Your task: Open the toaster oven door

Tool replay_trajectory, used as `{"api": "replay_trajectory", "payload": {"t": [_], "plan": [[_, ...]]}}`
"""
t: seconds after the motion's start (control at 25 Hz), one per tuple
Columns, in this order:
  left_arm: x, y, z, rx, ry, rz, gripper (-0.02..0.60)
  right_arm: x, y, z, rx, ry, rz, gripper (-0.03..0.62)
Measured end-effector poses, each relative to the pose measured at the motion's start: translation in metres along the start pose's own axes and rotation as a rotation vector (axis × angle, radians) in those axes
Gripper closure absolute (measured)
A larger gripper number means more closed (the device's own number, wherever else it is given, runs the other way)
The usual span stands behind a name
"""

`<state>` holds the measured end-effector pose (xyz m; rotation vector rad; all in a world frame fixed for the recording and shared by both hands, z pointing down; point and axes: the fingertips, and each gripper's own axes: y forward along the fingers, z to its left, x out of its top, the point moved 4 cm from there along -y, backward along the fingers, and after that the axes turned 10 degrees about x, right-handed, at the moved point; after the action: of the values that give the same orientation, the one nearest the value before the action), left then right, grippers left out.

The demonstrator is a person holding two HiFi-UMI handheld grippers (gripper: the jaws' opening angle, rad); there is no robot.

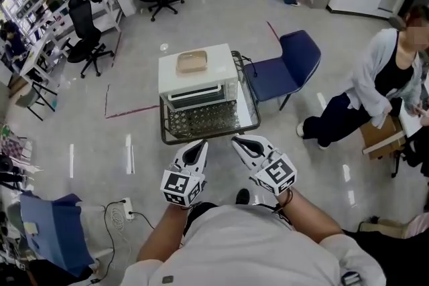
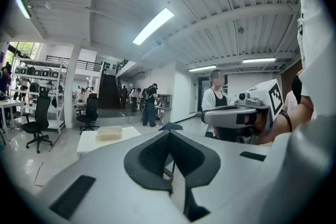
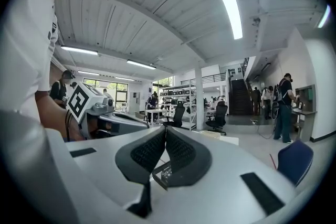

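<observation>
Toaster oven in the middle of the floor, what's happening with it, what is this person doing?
A person holds a gripper in each hand, facing a white toaster oven on a low wire table. The left gripper and right gripper are both shut and empty, side by side, short of the table and touching nothing. The oven door looks closed. A tan container sits on top.

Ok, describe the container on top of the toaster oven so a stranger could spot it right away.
In the middle of the open floor, beside a blue chair, stands a white toaster oven. On its flat top lies a shallow tan container, the only thing up there.
</observation>
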<state>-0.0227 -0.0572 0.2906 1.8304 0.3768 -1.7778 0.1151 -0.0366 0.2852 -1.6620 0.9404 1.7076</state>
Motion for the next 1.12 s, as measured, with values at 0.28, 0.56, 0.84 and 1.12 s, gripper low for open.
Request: {"api": "replay_trajectory", "payload": {"t": [0.28, 0.56, 0.84, 1.12], "plan": [[-0.007, 0.042, -0.007, 0.011, 0.001, 0.035, 0.565, -0.017, -0.002, -0.044, 0.022, 0.016, 0.017, 0.574], [-0.018, 0.074, 0.016, 0.001, -0.011, 0.058, 0.565, -0.029, 0.02, -0.072, 0.031, 0.021, 0.056, 0.574], [-0.028, 0.116, 0.05, -0.01, 0.002, 0.092, 0.563, -0.041, 0.057, -0.112, 0.046, 0.01, 0.105, 0.572], [-0.034, 0.154, 0.101, -0.031, 0.051, 0.149, 0.56, -0.05, 0.114, -0.147, 0.082, -0.006, 0.175, 0.561]]}}
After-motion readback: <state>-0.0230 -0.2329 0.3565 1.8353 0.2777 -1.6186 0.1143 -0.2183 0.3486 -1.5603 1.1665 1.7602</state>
